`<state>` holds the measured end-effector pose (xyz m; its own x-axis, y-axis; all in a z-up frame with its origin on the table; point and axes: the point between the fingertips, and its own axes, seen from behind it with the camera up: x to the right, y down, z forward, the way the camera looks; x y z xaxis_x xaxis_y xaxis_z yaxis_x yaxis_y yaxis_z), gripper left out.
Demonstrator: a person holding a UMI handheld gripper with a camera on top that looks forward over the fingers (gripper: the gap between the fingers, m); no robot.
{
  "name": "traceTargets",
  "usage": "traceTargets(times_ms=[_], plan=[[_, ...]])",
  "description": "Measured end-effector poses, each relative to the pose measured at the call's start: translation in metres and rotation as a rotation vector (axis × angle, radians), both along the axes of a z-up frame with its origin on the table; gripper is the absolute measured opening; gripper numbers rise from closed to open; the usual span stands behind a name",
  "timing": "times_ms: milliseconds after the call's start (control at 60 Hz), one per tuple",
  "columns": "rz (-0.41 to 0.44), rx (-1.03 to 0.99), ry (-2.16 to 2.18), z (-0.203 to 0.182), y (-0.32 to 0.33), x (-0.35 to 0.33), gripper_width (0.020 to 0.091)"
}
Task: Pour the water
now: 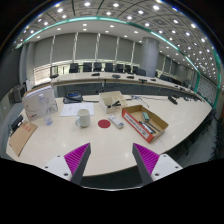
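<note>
Gripper view, approach stage. We see the gripper (112,160) held high above a large pale table (170,125), its two fingers spread wide and holding nothing; the magenta pads (76,157) face each other across an empty gap.

We judge that the pouring has not begun: no vessel is in hand, and the fingers are well apart from everything on the table. The likeliest task object is the white cup (83,118), standing upright far beyond the fingers and slightly to the left. We cannot tell whether it holds water, nor which item serves as the source. The next move, in our judgement, calls for a descent forward and left, the open jaws aligned to either side of the cup.

Around the cup lie a red disc (104,124) just to its right, an open cardboard box (146,122) further right, a second open box (111,99) behind, and a white appliance (39,103) at far left. The room is a large office with rows of desks and chairs (100,69) and ceiling spotlights.
</note>
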<state>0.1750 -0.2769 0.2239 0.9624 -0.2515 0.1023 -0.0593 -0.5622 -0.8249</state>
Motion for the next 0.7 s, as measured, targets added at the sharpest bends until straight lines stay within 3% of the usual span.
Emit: traceTargets(times_ms=[150, 700], plan=[[0.04, -0.015, -0.011, -0.006, 0.003, -0.036, 0.086], [0.242, 0.0, 0.05, -0.048, 0.096, -0.355, 0.0863]])
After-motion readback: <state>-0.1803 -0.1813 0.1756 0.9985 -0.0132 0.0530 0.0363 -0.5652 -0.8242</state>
